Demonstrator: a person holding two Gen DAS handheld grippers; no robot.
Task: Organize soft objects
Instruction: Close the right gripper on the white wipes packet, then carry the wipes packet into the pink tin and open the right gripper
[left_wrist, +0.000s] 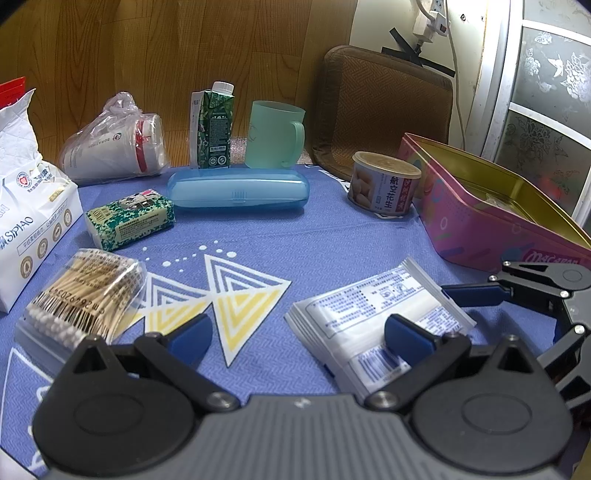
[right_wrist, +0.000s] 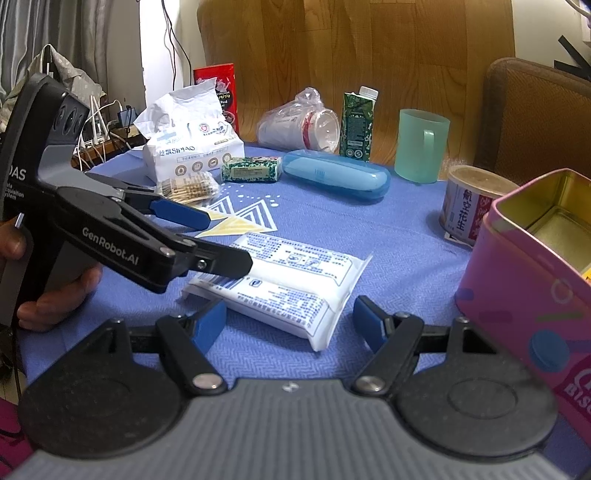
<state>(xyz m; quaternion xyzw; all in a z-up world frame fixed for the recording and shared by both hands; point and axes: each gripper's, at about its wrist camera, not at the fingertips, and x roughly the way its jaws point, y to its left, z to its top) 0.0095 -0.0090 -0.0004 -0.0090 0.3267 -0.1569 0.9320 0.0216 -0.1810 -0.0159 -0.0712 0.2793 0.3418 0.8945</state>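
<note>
A wood-panelled wall stands behind a counter (left_wrist: 332, 236) under a blue cloth with yellow triangles. Along the far side stand a bagged cup (left_wrist: 114, 147), a green carton (left_wrist: 212, 127), a mint mug (left_wrist: 275, 134), a can (left_wrist: 384, 184) and, at right, an open pink tin (left_wrist: 491, 218). At left lie a tissue bag (left_wrist: 29, 206), a green packet (left_wrist: 129, 218) and bagged cotton swabs (left_wrist: 85, 291), with a blue case (left_wrist: 238, 188) near the carton. The white wipes pack (right_wrist: 291, 280) lies flat on the near middle of the cloth. The left tongs (left_wrist: 299, 336) are wide open and hold nothing, their right finger over the pack's near edge. The right tongs (right_wrist: 290, 325) are also wide open and empty, straddling the pack's near end without touching it.
</note>
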